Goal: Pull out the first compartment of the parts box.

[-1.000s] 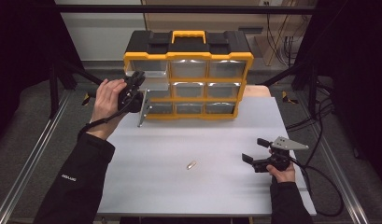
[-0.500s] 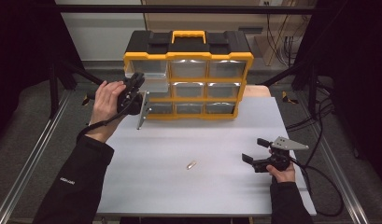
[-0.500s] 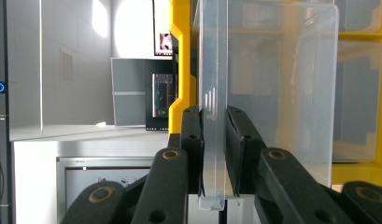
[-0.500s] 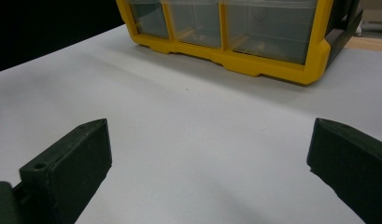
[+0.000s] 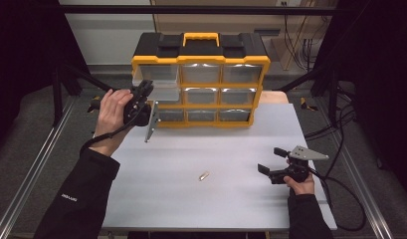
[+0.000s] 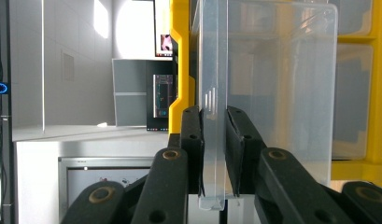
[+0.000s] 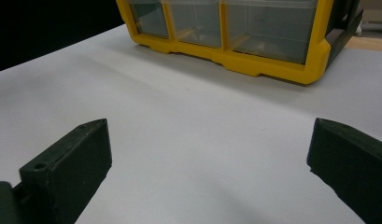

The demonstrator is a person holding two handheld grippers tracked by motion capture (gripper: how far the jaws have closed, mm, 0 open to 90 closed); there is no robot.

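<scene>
Up close, left gripper [image 6: 212,140] pinches clear drawer [image 6: 272,93] front lip; overhead, right gripper [image 5: 271,160] rests spread near small brass piece [image 5: 204,176].

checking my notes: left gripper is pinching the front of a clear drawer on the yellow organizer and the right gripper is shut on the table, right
Not quite: the right gripper is open, its fingers wide apart over the white table, as the right gripper view shows. The left gripper does pinch the clear drawer.
</scene>
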